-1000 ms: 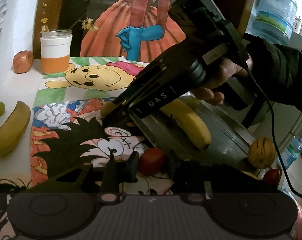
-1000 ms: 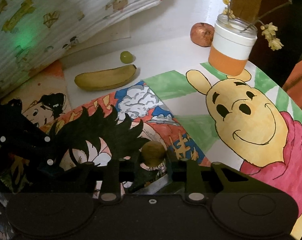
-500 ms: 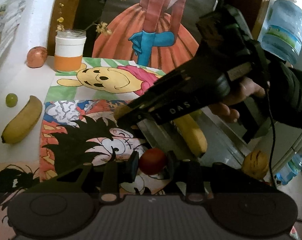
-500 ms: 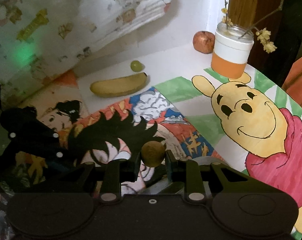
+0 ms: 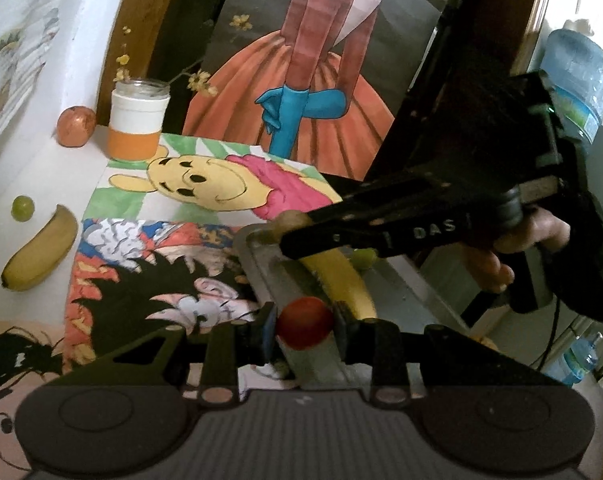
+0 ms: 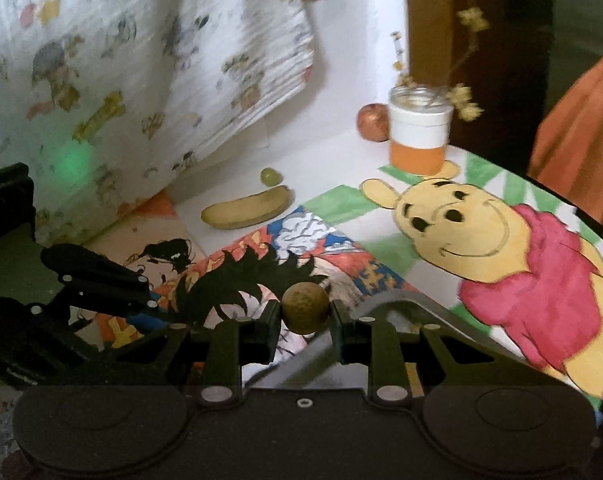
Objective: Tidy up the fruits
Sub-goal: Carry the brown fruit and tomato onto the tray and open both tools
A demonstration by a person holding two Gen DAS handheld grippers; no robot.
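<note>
On the table [image 5: 5, 168], largest thing first:
Cartoon mats: a bear picture [image 6: 461, 220] and a spiky-haired figure [image 5: 141, 280] covered most of the surface.
Metal tray [image 5: 397, 300]: lay on the mats at the near right edge, holding a banana [image 5: 341, 276] and a green grape [image 5: 363, 258].
Jar [image 5: 135, 124]: white and orange, upright at the back with a flowering twig in it.
Loose banana [image 5: 41, 256]: lay on bare table left of the mats.
Reddish round fruit [image 5: 75, 126]: stood just beside the jar.
Loose grape [image 5: 22, 208]: lay near the loose banana's tip.
Left gripper [image 5: 304, 322]: clamped on a red tomato [image 5: 304, 322], raised over the tray's near corner.
Right gripper [image 6: 305, 314]: clamped on a small brown round fruit [image 6: 305, 314], raised over the tray's far corner.
</note>
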